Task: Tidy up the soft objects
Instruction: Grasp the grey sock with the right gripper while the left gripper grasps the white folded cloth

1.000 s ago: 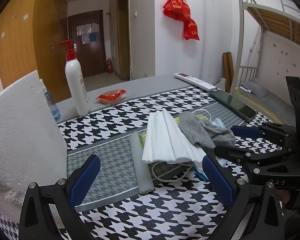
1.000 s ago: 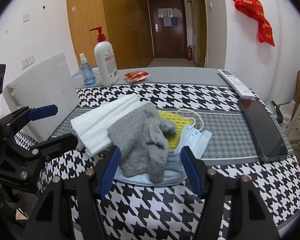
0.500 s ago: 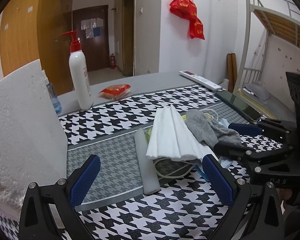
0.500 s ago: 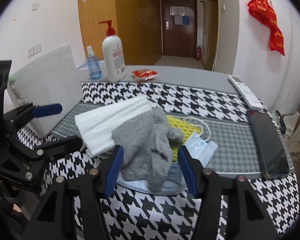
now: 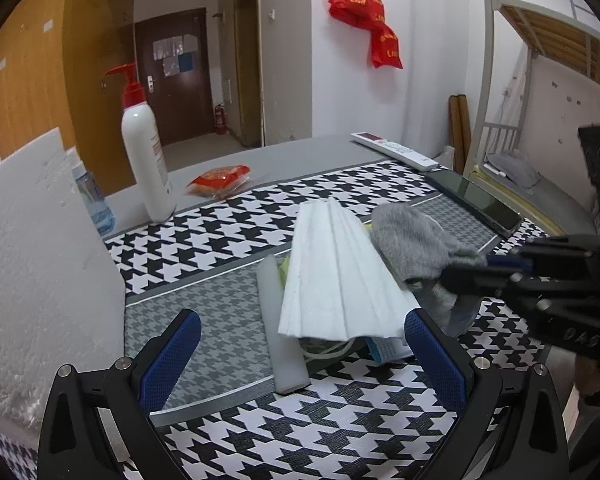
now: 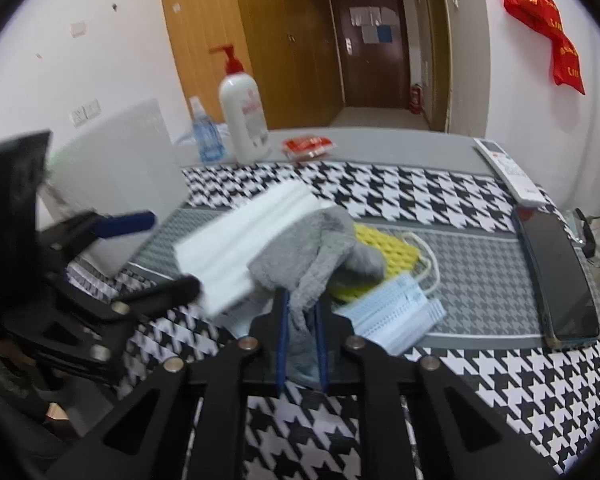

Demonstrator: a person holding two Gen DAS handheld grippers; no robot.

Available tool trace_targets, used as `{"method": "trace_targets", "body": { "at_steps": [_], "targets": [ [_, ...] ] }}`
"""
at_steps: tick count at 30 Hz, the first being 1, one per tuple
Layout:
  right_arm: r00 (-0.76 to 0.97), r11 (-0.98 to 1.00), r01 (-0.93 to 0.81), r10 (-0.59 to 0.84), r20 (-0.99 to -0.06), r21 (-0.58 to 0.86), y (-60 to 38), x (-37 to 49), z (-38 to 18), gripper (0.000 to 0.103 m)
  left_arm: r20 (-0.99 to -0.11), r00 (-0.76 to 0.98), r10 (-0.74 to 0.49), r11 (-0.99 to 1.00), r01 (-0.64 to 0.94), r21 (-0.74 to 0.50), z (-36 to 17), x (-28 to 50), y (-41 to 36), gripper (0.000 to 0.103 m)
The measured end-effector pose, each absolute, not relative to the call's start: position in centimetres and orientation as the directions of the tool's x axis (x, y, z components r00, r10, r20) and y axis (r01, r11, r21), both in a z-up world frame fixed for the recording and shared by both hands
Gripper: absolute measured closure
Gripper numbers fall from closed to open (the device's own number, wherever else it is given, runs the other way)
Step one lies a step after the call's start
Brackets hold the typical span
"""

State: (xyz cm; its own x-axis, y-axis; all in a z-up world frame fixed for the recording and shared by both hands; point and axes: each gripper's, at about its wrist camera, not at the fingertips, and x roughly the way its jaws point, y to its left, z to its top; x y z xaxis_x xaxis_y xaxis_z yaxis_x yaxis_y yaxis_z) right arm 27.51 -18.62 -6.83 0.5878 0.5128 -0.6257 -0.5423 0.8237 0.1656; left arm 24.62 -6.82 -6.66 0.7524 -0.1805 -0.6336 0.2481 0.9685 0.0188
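On the checked worktop [image 5: 332, 420] (a bedroom, brown door behind)
Right gripper [image 6: 301, 320] jaws pinch the grey sock [image 6: 320, 252]; left gripper [image 5: 300, 344] jaws gape near white foam [image 5: 336, 276].

At the table's far edge we see a white pump bottle [image 5: 144, 160], a red packet [image 5: 219, 176] and a remote [image 5: 394, 151]; a dark phone [image 6: 556, 276] lies along the right edge.

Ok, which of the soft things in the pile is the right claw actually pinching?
The grey knitted cloth: its lower end hangs between the shut pads of the right claw. The white folded cloth, blue face mask and yellow mesh piece lie free beside it.
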Motion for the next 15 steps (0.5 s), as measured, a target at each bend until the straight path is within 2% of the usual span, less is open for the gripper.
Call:
{"method": "trace_targets", "body": {
  "at_steps": [11, 15],
  "targets": [
    [0.64, 0.831, -0.523, 0.53, -0.557, 0.19, -20.6, 25.6, -4.4, 0.089, -0.637, 0.748, -0.184, 0.959, 0.278, 0.05, -6.6, 24.8, -8.5, 0.001],
    [0.645, 0.84, -0.509, 0.517, -0.563, 0.189, -21.0, 25.5, -4.7, 0.089, -0.648, 0.738, -0.188, 0.957, 0.285, 0.048, -6.8, 25.3, -8.8, 0.007]
  ]
}}
